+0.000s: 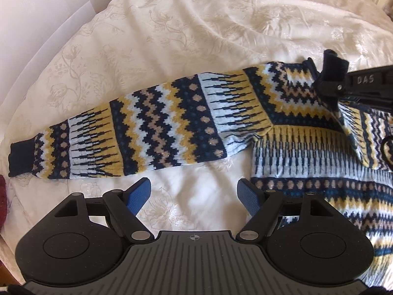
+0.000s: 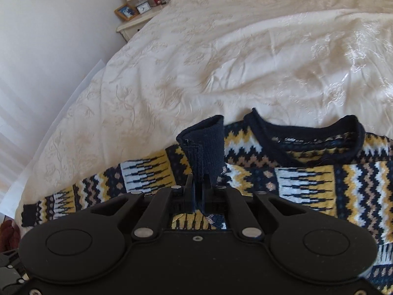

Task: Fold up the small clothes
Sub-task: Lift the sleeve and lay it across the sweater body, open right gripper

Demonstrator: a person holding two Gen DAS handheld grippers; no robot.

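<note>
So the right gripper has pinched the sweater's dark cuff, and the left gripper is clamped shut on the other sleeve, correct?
Not quite. The left gripper is open and holds nothing; its blue pads sit apart above the bedspread, short of the outstretched sleeve, as the left wrist view shows. The right gripper has indeed pinched the dark cuff.

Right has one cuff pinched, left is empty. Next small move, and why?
Probably lower the right gripper and let go of the cuff: that sleeve is already folded across the sweater chest, near the collar. The left gripper hovers open over the duvet, and the other sleeve lies stretched out flat.
</note>
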